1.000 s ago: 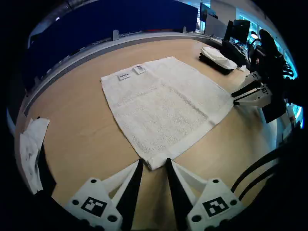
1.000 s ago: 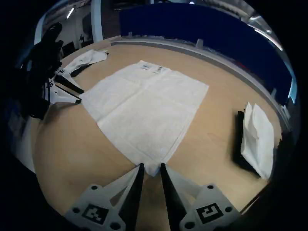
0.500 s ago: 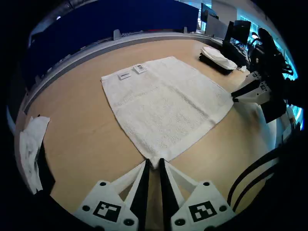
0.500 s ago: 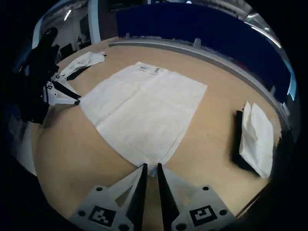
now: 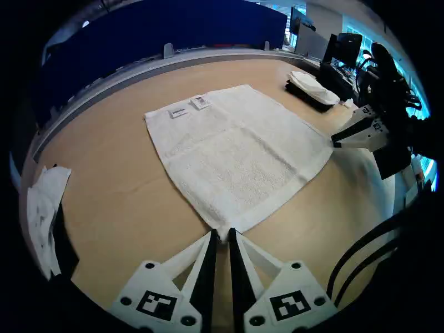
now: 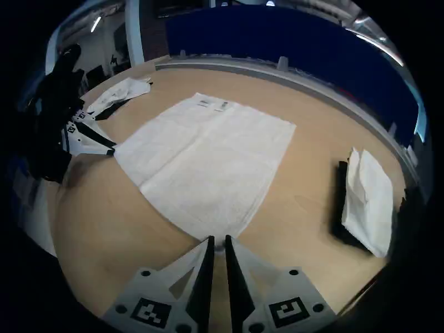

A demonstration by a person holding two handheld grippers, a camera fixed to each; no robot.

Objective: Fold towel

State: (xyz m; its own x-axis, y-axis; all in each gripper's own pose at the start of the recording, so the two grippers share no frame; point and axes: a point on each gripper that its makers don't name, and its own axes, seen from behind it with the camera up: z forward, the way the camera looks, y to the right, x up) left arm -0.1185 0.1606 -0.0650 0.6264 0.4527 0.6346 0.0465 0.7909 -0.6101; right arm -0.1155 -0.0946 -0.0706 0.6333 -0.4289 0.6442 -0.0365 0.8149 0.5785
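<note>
A white towel point(image 5: 238, 150) lies spread flat on the wooden table point(image 5: 116, 183), with two small labels near its far edge. My left gripper point(image 5: 222, 240) is shut on the towel's near corner in the left gripper view. In the right gripper view the same towel point(image 6: 205, 158) stretches away from me, and my right gripper point(image 6: 218, 247) is shut on its other near corner. The right gripper point(image 5: 336, 143) also appears far right in the left gripper view, at the towel's corner. The left gripper point(image 6: 111, 150) appears at far left in the right gripper view, pinching its corner.
A folded white towel on a black tray point(image 6: 363, 202) sits at the right of the right gripper view. Another white cloth on a dark tray point(image 5: 44, 219) lies at the left of the left gripper view. A blue partition point(image 5: 166, 28) backs the table; monitors stand beyond.
Both grippers went from open around the towel's near corners to shut on them. The corners now sit pinched and slightly lifted.
</note>
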